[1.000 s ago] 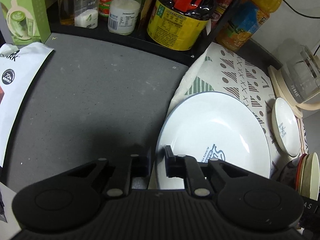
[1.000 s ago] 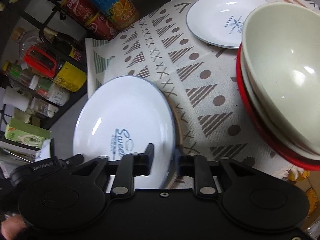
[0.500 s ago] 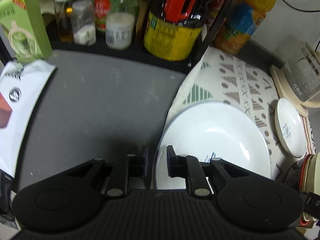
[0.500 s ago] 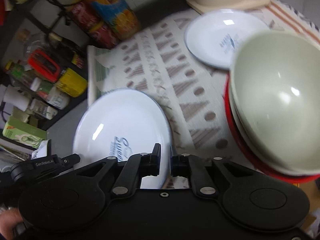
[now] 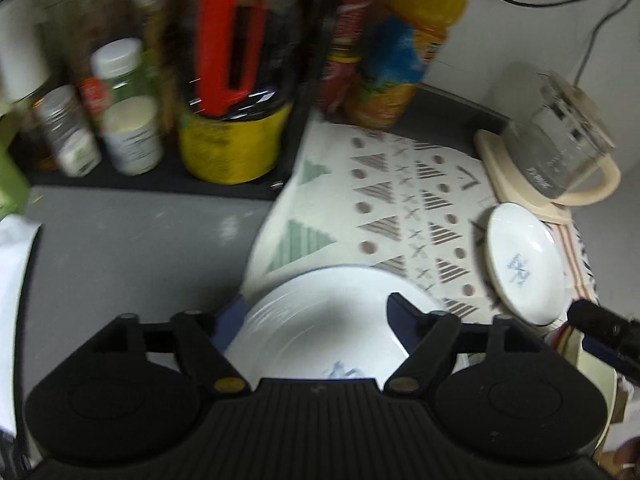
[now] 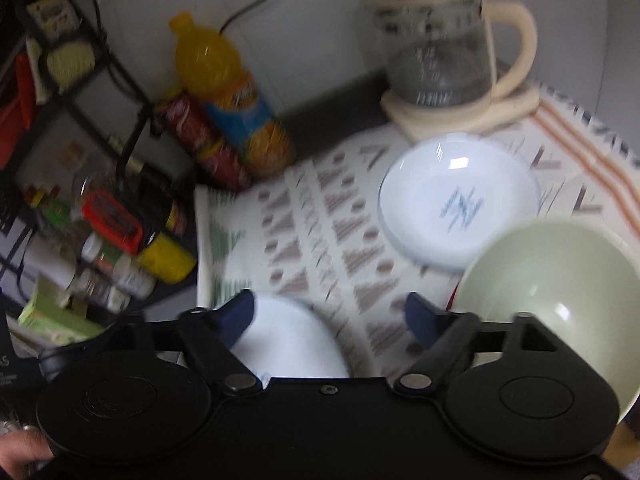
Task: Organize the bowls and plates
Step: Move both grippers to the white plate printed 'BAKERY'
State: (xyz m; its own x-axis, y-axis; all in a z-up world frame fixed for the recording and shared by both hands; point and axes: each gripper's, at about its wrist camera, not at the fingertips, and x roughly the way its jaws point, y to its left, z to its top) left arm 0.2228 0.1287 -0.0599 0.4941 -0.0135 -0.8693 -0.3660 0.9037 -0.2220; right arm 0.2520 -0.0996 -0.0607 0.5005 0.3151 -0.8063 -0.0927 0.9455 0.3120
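Between the spread jaws of the left gripper (image 5: 320, 322), in the left wrist view: the large white plate (image 5: 320, 320), flat on the patterned cloth (image 5: 384, 208), no pad pressing it. Jaws just opened wide, plate released between them. Beyond the right jaw, a small white dish (image 5: 524, 260) near the glass kettle (image 5: 560, 156). Ahead and left of the jaws, bare grey surface (image 5: 132, 252) and a blurred row of bottles and jars (image 5: 128, 136).

Below the right gripper (image 6: 332, 312), in the right wrist view: same plate (image 6: 288, 344) partly showing just inside the left jaw, untouched. Jaws likewise just opened wide, nothing held. Past the right jaw, a pale green bowl (image 6: 548, 284) nested in a red-rimmed stack; farther ahead, the small dish (image 6: 456, 200).

Judged step: large plate set down, both grippers letting go. Next likely calls for clearing the rim, then a reach for the small dish, pinching its edge to stack it on the plate.
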